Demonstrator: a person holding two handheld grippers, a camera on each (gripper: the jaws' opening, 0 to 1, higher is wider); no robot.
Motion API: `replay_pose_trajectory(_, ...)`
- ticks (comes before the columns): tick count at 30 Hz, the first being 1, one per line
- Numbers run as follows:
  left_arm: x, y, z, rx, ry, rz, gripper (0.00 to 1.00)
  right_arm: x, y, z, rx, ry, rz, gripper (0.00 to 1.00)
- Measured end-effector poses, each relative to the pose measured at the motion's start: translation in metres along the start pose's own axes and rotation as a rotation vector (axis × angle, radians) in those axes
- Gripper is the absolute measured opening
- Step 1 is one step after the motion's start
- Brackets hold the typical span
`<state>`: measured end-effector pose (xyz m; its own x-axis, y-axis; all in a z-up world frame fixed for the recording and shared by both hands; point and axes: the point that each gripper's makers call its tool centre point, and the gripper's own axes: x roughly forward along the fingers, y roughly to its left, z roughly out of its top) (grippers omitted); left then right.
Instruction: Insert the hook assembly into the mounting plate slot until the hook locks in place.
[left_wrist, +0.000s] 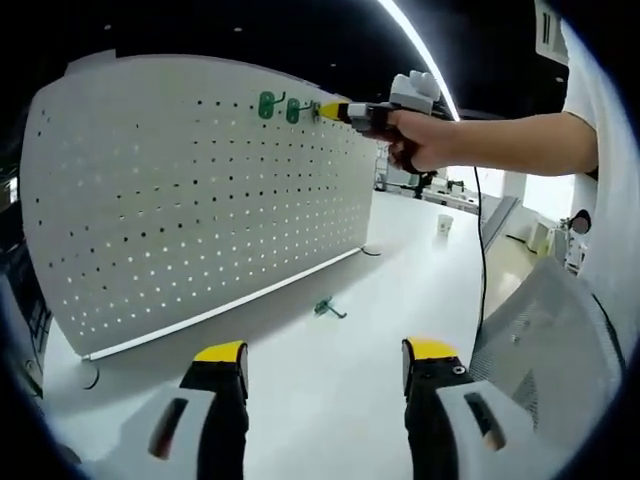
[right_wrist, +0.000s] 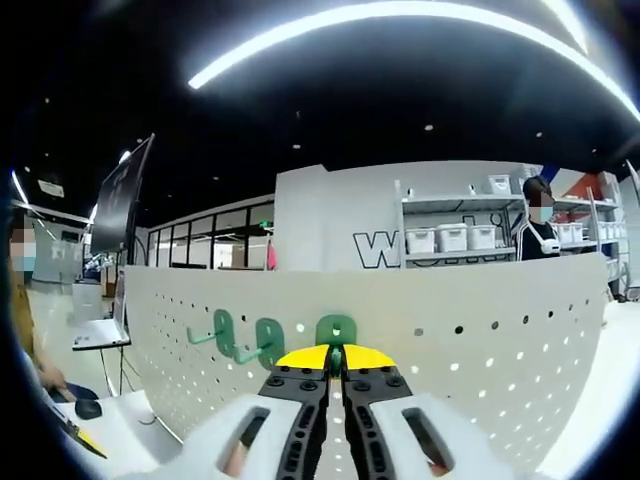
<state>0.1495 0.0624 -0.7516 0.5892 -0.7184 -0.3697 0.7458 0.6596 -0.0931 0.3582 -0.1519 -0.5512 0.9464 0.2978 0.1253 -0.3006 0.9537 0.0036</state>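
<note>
In the left gripper view the left tongs (left_wrist: 325, 365) rise nearest the lens, their two yellow-tipped jaws standing wide apart with nothing between them, over the bare white worktop (left_wrist: 330, 400).

The largest thing is the white pegboard (left_wrist: 190, 190), the mounting plate, standing upright on the worktop and dotted with rows of holes. Near its top edge two green hooks (left_wrist: 267, 104) already hang side by side. Just beside them, the right tongs (left_wrist: 330, 111) reach in, held by a person's hand (left_wrist: 420, 140), with the yellow tips against the board's upper part.

In the right gripper view the right tongs (right_wrist: 335, 357) have their jaws pressed together on a third green hook (right_wrist: 336, 330), whose rounded plate sits against the pegboard (right_wrist: 480, 340) face directly ahead of the tips. The two hung hooks (right_wrist: 250, 340) sit just to its left in that view, their prongs sticking out from the board.

Smallest of all, one more green hook (left_wrist: 328, 308) lies loose on the worktop near the foot of the pegboard.
</note>
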Motion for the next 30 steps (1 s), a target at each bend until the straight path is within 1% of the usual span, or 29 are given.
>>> replay_pose_trajectory(5,0.0,0.0019,0.0004,-0.003,-0.001,0.004,0.64,0.0007,-0.0005,-0.0009,0.002,-0.005,-0.008,0.01)
replay_pose_trajectory(10,0.0005,0.0016,-0.0003,-0.005,0.001,0.005,0.63,0.0007,0.0005,-0.0016,-0.022,-0.014,-0.02,0.01)
replay_pose_trajectory(12,0.0009,0.0013,-0.0007,-0.005,0.004,0.005,0.63,0.0014,0.0014,-0.0015,-0.049,-0.015,-0.039,0.01)
replay_pose_trajectory(15,0.0003,0.0005,-0.0007,-0.007,0.007,0.0,0.62,0.0027,0.0011,-0.0016,-0.057,0.0,-0.071,0.01)
replay_pose_trajectory(16,0.0,0.0003,-0.001,-0.008,0.009,-0.001,0.62,0.0026,0.0007,-0.0016,-0.087,0.009,-0.094,0.01)
replay_pose_trajectory(20,-0.0021,0.0024,-0.0027,-0.003,0.017,0.002,0.62,0.0028,0.0023,-0.0025,-0.083,0.005,-0.143,0.01)
replay_pose_trajectory(21,-0.0031,0.0039,-0.0022,0.002,0.016,0.01,0.62,0.0026,0.0016,-0.0019,-0.178,0.019,-0.164,0.01)
replay_pose_trajectory(22,-0.0038,0.0045,-0.0019,0.003,0.015,0.013,0.62,0.0027,0.003,-0.0034,-0.165,0.022,-0.173,0.01)
replay_pose_trajectory(23,-0.0044,0.0052,-0.0019,0.004,0.013,0.015,0.62,0.0026,0.0023,-0.0043,-0.085,0.01,-0.193,0.01)
replay_pose_trajectory(27,-0.0057,0.0044,-0.0044,0.019,0.022,0.012,0.62,0.0048,0.001,-0.0043,-0.087,0.014,-0.207,0.01)
replay_pose_trajectory(30,-0.0066,0.0039,-0.0041,0.019,0.02,0.012,0.62,0.0038,0.001,-0.0047,-0.083,0.011,-0.203,0.02)
